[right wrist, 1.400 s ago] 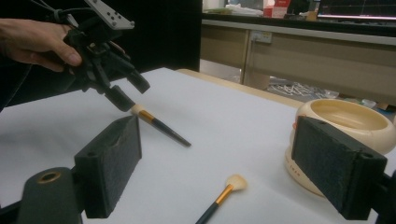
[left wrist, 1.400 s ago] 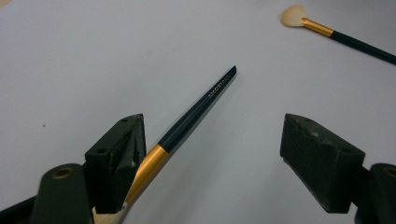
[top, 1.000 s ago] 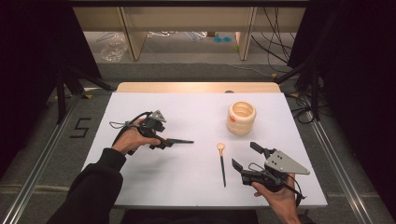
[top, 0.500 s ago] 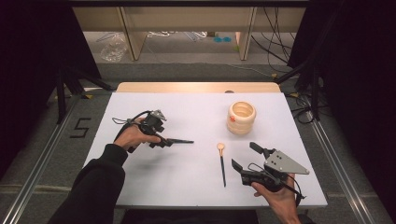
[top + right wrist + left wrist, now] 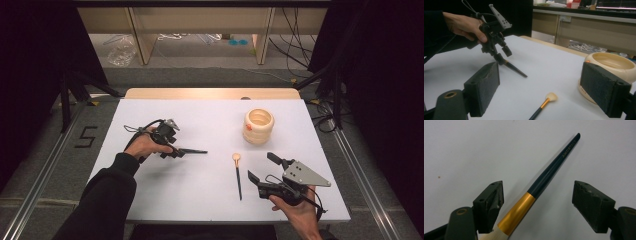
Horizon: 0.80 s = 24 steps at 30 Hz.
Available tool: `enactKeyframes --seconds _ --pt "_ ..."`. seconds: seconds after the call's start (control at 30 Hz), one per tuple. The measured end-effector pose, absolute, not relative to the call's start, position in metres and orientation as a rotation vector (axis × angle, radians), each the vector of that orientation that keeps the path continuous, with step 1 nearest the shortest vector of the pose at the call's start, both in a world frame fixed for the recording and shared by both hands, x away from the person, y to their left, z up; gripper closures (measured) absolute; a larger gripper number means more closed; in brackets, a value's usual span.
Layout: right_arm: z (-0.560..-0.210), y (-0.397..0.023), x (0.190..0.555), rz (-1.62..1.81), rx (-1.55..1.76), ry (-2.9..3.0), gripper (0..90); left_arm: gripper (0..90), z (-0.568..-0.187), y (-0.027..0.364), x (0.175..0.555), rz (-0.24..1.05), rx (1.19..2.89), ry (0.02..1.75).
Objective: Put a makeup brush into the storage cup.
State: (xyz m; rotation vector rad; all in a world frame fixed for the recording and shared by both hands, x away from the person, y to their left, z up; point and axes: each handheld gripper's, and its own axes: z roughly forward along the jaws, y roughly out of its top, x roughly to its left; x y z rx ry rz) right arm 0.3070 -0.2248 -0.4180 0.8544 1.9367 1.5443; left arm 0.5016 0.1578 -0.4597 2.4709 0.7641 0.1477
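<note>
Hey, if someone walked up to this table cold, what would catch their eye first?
Probably the left hand-held gripper poised over a dark-handled brush, its jaws wide and just easing inward around the gold ferrule. Next, the cream ribbed pot toward the far right, with a second brush lying near the open right hand-held gripper.

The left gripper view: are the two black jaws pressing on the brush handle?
No, the brush lies between the left hand-held gripper jaws, and both stand clear of it.

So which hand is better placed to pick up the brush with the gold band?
Left: its tool already straddles the gold-banded brush, jaws open. The right tool sits apart, near the other brush.
</note>
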Motion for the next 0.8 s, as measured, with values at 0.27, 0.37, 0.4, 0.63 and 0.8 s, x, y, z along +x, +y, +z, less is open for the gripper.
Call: enactKeyframes --seconds 0.27,0.37,0.4,0.63,0.8 --pt "-0.418 -0.225 0.309 1.541 0.824 1.916 17.1 29.6 -0.464 0.160 0.506 0.123 2.471 0.790" --pt "-0.418 -0.224 0.309 1.551 0.821 1.912 17.1 30.8 -0.466 0.161 0.509 0.124 2.466 0.797" --pt "-0.418 -0.225 0.309 1.539 0.826 1.922 17.1 32.5 -0.466 0.161 0.509 0.119 2.464 0.800" --pt "-0.418 -0.225 0.309 1.539 0.826 1.920 17.2 35.9 -0.468 0.160 0.511 0.114 2.466 0.806" --pt "-0.418 -0.224 0.309 1.538 0.826 1.925 17.2 37.3 -0.471 0.159 0.511 0.108 2.477 0.795"
